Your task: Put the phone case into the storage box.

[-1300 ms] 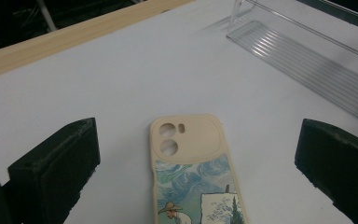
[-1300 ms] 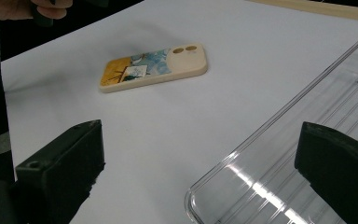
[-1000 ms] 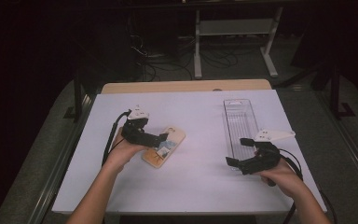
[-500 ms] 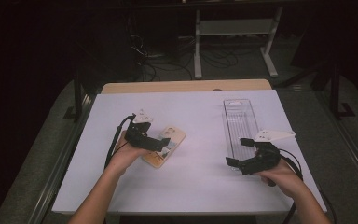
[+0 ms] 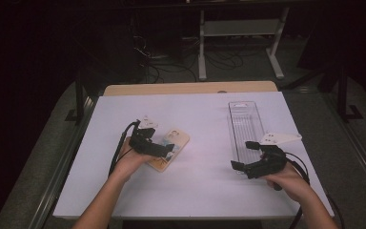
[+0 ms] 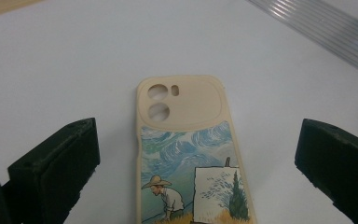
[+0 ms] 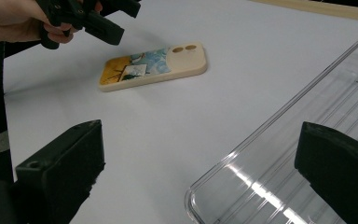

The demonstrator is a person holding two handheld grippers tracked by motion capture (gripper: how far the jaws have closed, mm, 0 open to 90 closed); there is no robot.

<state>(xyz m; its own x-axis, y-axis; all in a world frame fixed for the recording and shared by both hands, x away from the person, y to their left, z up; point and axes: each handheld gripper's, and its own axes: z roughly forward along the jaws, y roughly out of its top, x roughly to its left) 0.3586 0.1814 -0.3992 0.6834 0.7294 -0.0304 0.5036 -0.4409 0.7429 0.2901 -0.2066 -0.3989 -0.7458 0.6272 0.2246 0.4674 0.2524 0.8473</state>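
From the high view, a white tabletop (image 5: 195, 119) stands in a dark room with cables and a metal frame (image 5: 240, 33) on the floor behind. A phone case (image 5: 170, 148) lies left of centre under the left gripper (image 5: 164, 149); a clear tray (image 5: 246, 125) lies lengthwise at the right, just beside the right gripper (image 5: 244, 155).

In the left gripper view, the fingers (image 6: 58, 163) are spread wide on either side of the case (image 6: 186, 154), not touching it.

In the right gripper view, the fingers (image 7: 60, 163) are likewise spread; the tray's corner (image 7: 279, 158) lies between them, the case (image 7: 154, 65) farther off.
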